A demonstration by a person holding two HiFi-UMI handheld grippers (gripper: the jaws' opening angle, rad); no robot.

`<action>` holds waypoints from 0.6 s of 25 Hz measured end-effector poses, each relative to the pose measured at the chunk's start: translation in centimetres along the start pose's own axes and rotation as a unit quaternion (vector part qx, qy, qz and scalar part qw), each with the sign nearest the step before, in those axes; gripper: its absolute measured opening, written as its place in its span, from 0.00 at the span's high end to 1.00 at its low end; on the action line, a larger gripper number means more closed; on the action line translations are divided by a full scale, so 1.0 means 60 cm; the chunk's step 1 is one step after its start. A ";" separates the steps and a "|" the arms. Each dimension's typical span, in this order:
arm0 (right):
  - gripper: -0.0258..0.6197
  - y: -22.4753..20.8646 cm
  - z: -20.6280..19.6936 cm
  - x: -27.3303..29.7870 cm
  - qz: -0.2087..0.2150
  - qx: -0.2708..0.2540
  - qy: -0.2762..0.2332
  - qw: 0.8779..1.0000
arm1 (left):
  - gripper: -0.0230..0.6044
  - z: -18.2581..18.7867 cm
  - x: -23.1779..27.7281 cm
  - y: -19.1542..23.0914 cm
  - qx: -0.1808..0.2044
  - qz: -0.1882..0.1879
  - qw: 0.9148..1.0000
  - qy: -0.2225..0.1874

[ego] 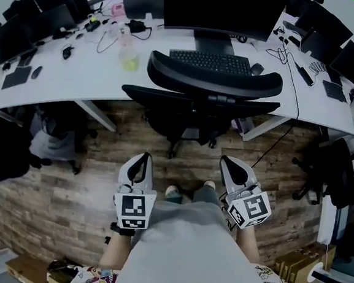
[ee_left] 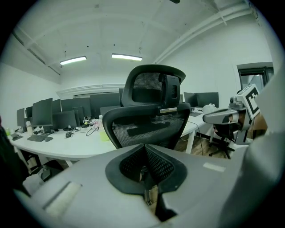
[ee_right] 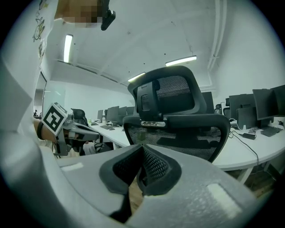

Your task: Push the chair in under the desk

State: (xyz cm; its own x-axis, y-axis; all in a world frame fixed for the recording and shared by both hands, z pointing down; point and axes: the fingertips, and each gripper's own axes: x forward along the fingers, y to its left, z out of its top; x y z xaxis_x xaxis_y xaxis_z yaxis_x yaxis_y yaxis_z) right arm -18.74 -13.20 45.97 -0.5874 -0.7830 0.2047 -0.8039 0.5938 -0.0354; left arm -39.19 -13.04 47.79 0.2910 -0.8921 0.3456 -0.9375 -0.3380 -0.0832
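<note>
A black mesh office chair (ego: 209, 91) stands with its seat partly under the white desk (ego: 71, 79), its backrest and headrest toward me. Both gripper views show the chair's back straight ahead (ee_left: 149, 118) (ee_right: 178, 122), a short way off. My left gripper (ego: 143, 159) and right gripper (ego: 229, 164) are held side by side over the wooden floor, below the chair and apart from it. Each has its jaws shut with nothing between them. The chair's base is mostly hidden under the seat.
On the desk are a keyboard (ego: 210, 61), monitors (ego: 222, 9), cables and a yellow-green bottle (ego: 128, 58). Desk legs (ego: 99, 115) flank the chair. Another black chair (ego: 331, 170) stands at the right, a dark bag (ego: 4, 147) at the left. Cardboard boxes (ego: 293, 262) lie near me.
</note>
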 end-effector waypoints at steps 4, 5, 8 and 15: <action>0.96 0.001 0.002 0.003 0.002 0.000 0.002 1.000 | 0.95 0.000 -0.001 0.002 0.000 0.000 1.000 0.001; 0.96 0.001 0.002 0.004 0.003 0.000 0.002 1.000 | 0.95 -0.001 -0.001 0.003 0.000 0.001 1.000 0.001; 0.96 0.003 0.000 0.005 0.003 0.000 0.003 1.000 | 0.95 -0.003 -0.002 0.006 -0.002 0.003 1.000 0.002; 0.96 0.000 -0.004 0.006 -0.001 0.004 0.004 1.000 | 0.95 -0.003 -0.001 0.008 0.001 0.004 1.000 0.003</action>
State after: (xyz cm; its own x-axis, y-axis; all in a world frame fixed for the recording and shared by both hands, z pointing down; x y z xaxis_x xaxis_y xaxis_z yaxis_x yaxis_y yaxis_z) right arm -18.91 -13.45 46.27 -0.5859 -0.7823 0.2116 -0.8052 0.5915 -0.0425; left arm -39.69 -13.09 47.91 0.2826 -0.8929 0.3505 -0.9391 -0.3320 -0.0886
